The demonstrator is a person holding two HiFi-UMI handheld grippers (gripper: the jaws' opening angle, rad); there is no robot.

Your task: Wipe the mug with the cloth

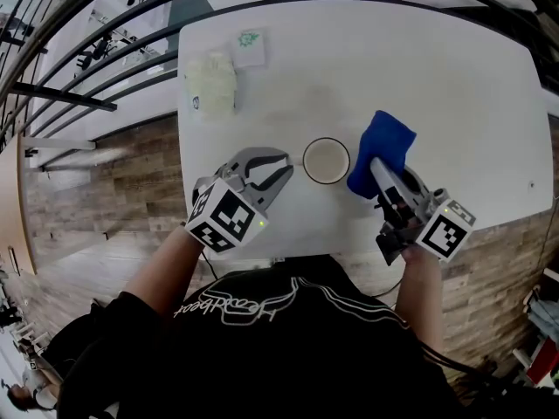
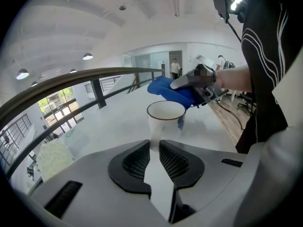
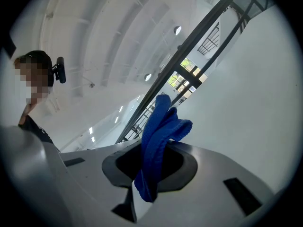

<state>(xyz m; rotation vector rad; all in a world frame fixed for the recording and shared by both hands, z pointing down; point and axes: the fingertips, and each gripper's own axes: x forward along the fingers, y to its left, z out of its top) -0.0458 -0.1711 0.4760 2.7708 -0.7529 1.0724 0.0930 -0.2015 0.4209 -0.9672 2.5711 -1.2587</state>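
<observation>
A white mug [image 1: 326, 161] with a dark rim stands upright near the front of the white table [image 1: 437, 77]. My left gripper [image 1: 291, 166] reaches it from the left and is shut on its handle. In the left gripper view the handle runs as a white strip between the pads, with the mug [image 2: 165, 115] just beyond my left gripper [image 2: 155, 148]. My right gripper [image 1: 376, 166] is shut on a blue cloth [image 1: 389, 142], which hangs against the mug's right side. In the right gripper view, the cloth [image 3: 161, 126] bunches up out of the jaws of my right gripper [image 3: 158, 150].
A pale green folded cloth [image 1: 211, 84] and a small packet with green print [image 1: 250, 46] lie at the table's far left. A dark railing [image 1: 79, 24] runs past the table's left and far sides. Wood floor [image 1: 105, 208] lies below the front edge.
</observation>
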